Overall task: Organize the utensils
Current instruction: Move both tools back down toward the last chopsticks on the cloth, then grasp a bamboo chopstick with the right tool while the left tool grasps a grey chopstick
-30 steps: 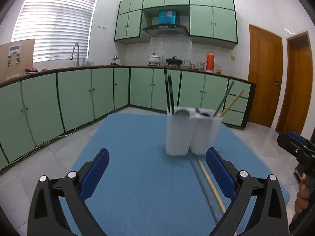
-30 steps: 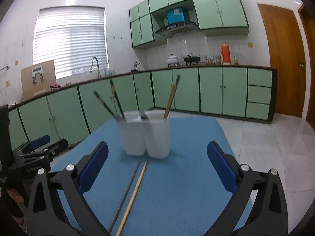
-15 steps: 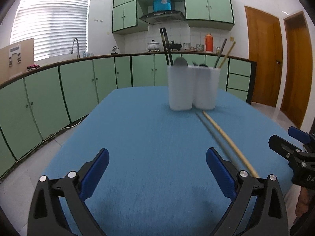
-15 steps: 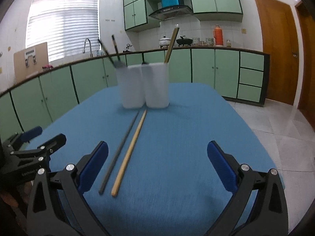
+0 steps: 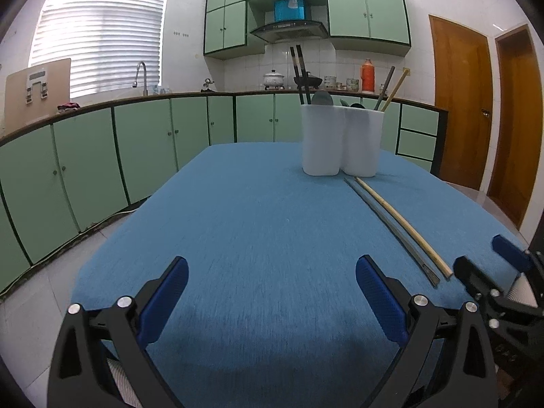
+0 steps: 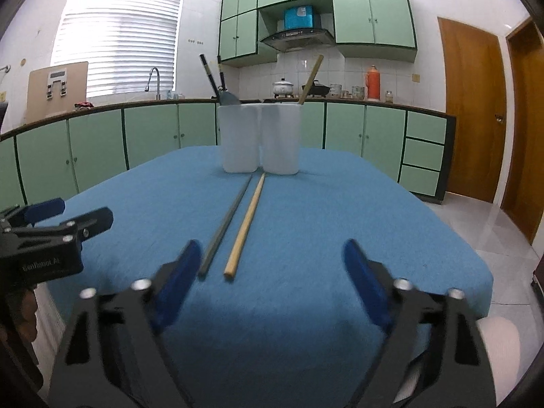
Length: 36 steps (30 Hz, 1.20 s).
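A white two-compartment utensil holder (image 5: 341, 141) stands at the far end of the blue table (image 5: 258, 238), with dark chopsticks, a spoon and a wooden chopstick in it. It also shows in the right wrist view (image 6: 260, 139). A grey chopstick (image 6: 227, 222) and a wooden chopstick (image 6: 246, 222) lie side by side in front of it; the left wrist view shows them too, grey (image 5: 387, 224) and wooden (image 5: 403, 226). My left gripper (image 5: 272, 295) is open and empty low over the near table. My right gripper (image 6: 272, 282) is open and empty, just short of the chopsticks' near ends.
Green cabinets (image 5: 136, 142) and a counter with a sink run behind the table. Wooden doors (image 5: 459, 108) stand at the right. Tiled floor (image 6: 493, 224) surrounds the table. The right gripper shows at the right of the left wrist view (image 5: 493, 272).
Both grippers have drawn back from the holder and dropped low over the near end of the table. The two loose chopsticks have not moved.
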### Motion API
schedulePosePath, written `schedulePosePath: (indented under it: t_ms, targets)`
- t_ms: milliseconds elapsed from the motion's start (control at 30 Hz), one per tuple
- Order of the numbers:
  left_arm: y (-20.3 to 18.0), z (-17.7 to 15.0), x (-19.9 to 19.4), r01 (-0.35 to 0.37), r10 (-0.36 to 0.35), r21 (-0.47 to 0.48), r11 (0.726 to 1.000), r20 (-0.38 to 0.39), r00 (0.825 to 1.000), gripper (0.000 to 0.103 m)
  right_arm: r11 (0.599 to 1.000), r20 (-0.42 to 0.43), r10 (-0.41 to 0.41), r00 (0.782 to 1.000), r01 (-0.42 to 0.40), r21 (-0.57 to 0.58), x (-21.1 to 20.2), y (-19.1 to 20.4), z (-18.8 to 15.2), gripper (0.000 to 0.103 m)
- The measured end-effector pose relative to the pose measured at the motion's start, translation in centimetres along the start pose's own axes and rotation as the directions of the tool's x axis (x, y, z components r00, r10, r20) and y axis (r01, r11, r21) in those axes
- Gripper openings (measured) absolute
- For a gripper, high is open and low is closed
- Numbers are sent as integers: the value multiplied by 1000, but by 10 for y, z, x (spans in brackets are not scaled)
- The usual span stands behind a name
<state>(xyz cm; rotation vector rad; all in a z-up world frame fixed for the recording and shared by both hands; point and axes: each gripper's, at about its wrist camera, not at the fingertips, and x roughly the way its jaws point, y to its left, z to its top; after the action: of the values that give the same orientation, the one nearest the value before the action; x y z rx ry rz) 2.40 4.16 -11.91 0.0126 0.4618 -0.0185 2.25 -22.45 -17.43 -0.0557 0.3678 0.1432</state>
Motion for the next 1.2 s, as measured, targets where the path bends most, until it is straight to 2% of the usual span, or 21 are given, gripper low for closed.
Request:
schedulePosePath:
  t_ms: [500, 667, 800, 1200]
  targets:
    - [1, -8, -12, 6, -6, -12, 1000, 7, 1000, 97, 999, -24, 25, 999, -25, -19, 6, 11, -9, 26]
    - [2, -8, -13, 6, -6, -18, 1000, 8, 1000, 97, 999, -17, 25, 1000, -26, -30, 9, 16, -8, 16]
    - [1, -9, -12, 7, -7, -18, 1000, 3, 1000, 97, 999, -14, 24, 1000, -24, -37, 10, 19, -11, 11]
    - [-1, -11, -14, 14, -14, -18, 1000, 1, 1000, 97, 997, -11, 14, 1000, -14, -73, 10, 23, -14, 6]
